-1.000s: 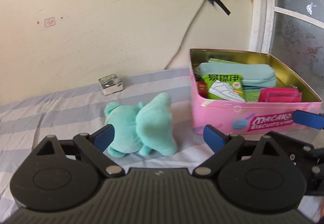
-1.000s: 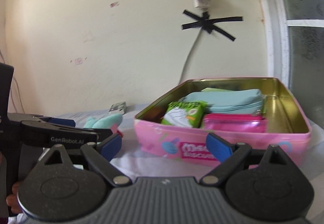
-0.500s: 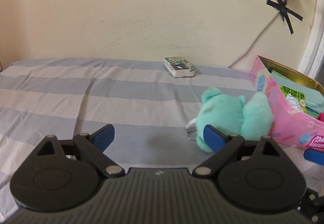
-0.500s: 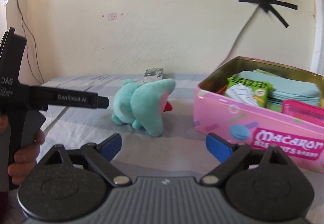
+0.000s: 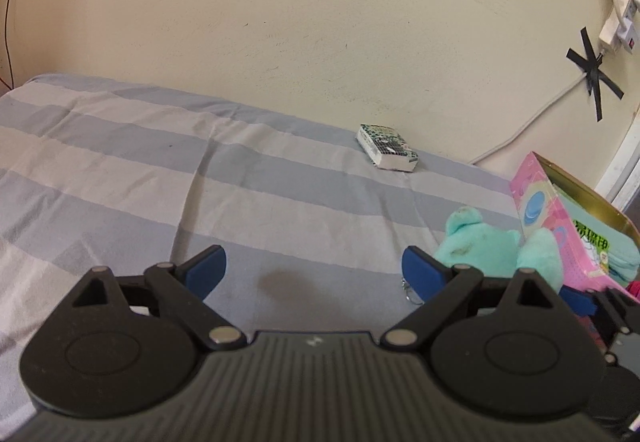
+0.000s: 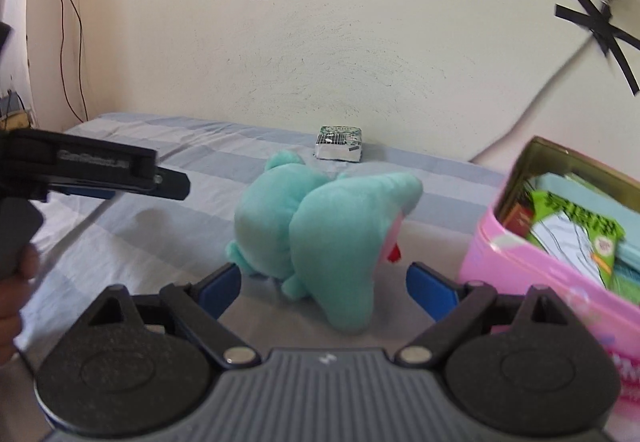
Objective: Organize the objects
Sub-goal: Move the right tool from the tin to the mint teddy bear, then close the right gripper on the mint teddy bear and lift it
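From my left wrist view, my left claw (image 5: 314, 269) stands open and empty over the striped bed (image 5: 120, 162), with the small patterned box (image 5: 387, 147) upper right of centre by the wall and the teal plush toy (image 5: 492, 246) half hidden behind my right finger at the right edge, beside the pink tin (image 5: 552, 218). My right wrist view shows the whole plush toy (image 6: 320, 230) at centre, just ahead of my right claw (image 6: 323, 289), which gapes wide and grips nothing. It also shows the tin's (image 6: 520, 266) packed contents at right, and my left claw (image 6: 120, 174) reaching in from the left edge.
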`<action>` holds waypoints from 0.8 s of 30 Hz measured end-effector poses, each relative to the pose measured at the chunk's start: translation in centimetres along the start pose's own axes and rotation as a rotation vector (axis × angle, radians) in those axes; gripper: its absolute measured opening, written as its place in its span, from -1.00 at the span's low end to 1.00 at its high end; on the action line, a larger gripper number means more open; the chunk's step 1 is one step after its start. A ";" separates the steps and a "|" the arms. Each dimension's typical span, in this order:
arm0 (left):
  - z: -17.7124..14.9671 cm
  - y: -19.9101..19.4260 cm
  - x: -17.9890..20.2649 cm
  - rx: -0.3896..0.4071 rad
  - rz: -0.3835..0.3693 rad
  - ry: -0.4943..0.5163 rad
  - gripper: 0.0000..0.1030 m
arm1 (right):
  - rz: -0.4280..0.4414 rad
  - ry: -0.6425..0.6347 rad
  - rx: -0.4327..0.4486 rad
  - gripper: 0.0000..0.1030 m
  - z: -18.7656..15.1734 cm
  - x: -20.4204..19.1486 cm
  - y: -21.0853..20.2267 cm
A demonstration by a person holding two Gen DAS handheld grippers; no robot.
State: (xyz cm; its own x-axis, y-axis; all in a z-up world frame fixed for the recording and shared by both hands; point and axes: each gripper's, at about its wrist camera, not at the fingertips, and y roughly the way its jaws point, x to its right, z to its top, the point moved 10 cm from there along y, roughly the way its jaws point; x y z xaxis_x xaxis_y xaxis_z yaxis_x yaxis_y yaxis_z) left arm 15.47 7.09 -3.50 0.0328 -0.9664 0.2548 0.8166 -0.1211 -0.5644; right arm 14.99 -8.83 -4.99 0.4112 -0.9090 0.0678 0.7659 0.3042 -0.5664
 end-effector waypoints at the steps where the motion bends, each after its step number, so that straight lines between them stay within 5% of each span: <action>1: 0.1 -0.1 -0.1 0.002 -0.008 -0.014 0.87 | -0.002 -0.008 0.003 0.75 0.3 -0.1 0.4; 3: 0.5 0.0 -0.8 0.006 -0.017 -0.055 0.87 | 0.006 -0.053 0.014 0.45 0.8 -1.1 0.5; 6: 1.6 -0.5 -2.8 0.023 -0.017 -0.142 0.87 | 0.030 -0.254 0.151 0.32 1.7 -4.9 -2.3; 8: 2.3 -1.4 -4.6 0.045 -0.013 -0.216 0.87 | 0.146 -0.363 0.216 0.34 1.5 -8.1 -4.7; 12: 3.2 -2.4 -7.0 0.082 0.024 -0.287 0.87 | 0.401 -0.422 0.197 0.36 -0.1 -12.2 -7.8; 16: 3.2 -3.4 -6.8 0.086 0.008 -0.252 0.87 | 0.370 -0.315 0.204 0.44 0.7 -10.6 -7.8; 24: 0.9 -3.8 -7.2 0.036 -0.054 -0.183 0.87 | 0.403 0.047 0.073 0.47 0.8 -4.6 -4.5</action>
State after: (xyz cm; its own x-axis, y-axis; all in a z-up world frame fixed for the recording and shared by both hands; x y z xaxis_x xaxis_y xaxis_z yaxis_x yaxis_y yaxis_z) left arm 12.65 14.76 -2.47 0.0899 -0.9011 0.4241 0.8402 -0.1600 -0.5182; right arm 10.03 -5.79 -2.14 0.6639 -0.7243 -0.1864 0.5815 0.6566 -0.4804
